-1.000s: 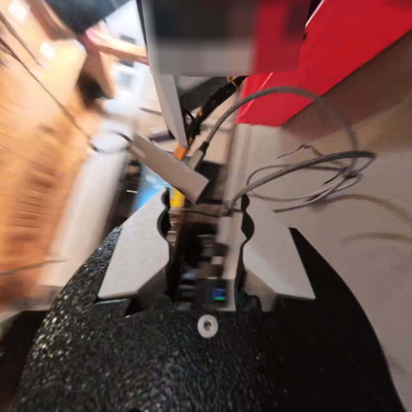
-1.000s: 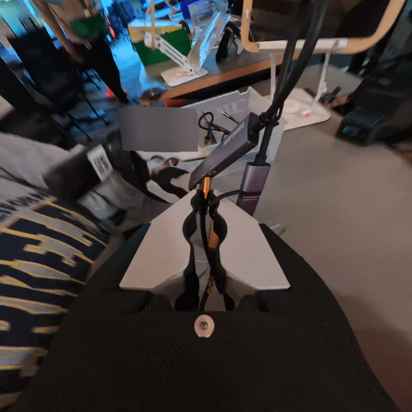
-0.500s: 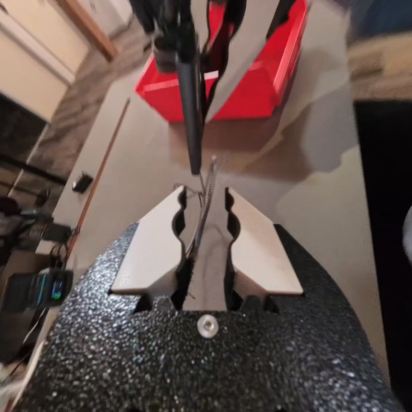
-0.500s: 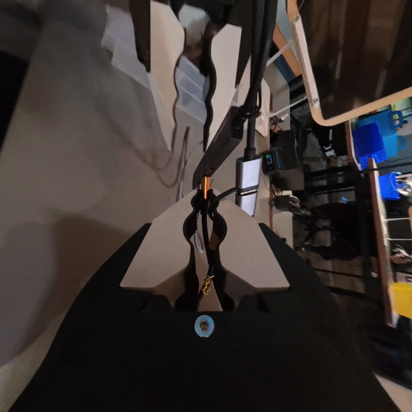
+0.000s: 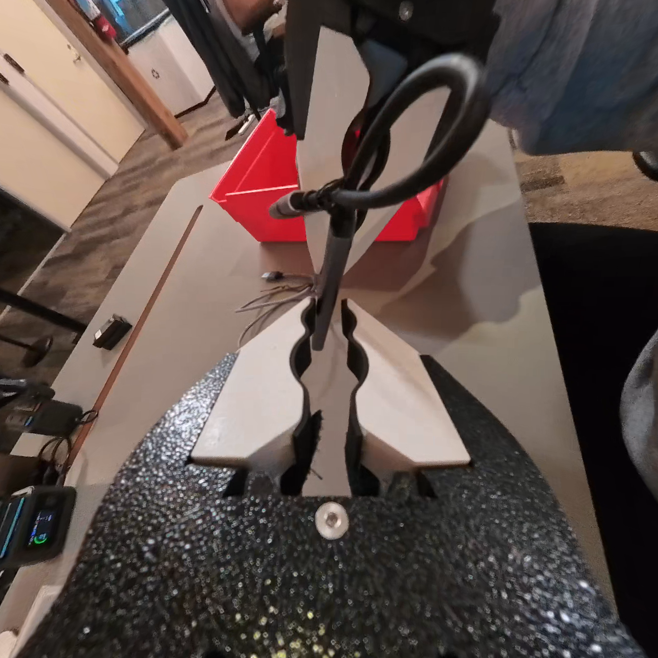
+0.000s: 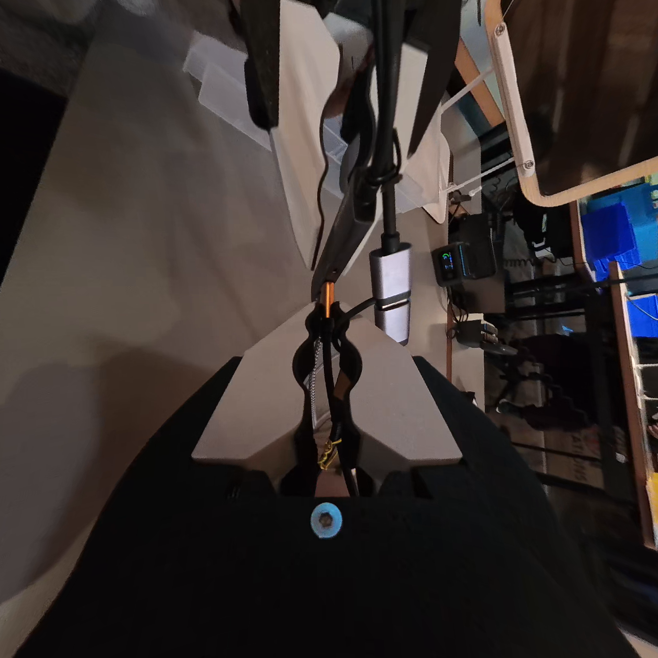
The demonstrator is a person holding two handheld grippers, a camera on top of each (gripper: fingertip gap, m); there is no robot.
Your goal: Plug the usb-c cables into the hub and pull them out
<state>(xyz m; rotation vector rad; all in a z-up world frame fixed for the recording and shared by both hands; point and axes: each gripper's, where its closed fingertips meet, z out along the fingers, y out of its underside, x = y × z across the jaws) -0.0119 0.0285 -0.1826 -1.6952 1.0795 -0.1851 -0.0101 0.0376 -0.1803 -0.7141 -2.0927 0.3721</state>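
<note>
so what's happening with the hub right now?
The right gripper is clamped on a black cable's orange-collared plug, which meets the end of the dark grey hub. The left gripper straddles the hub's other end, with a gap on one side. A second grey braided cable lies on the table.

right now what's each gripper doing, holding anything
Left gripper: narrowly open around the dark hub; the right-hand pad stands clear, so no grip.
Right gripper: shut on the orange-tipped cable plug.
</note>
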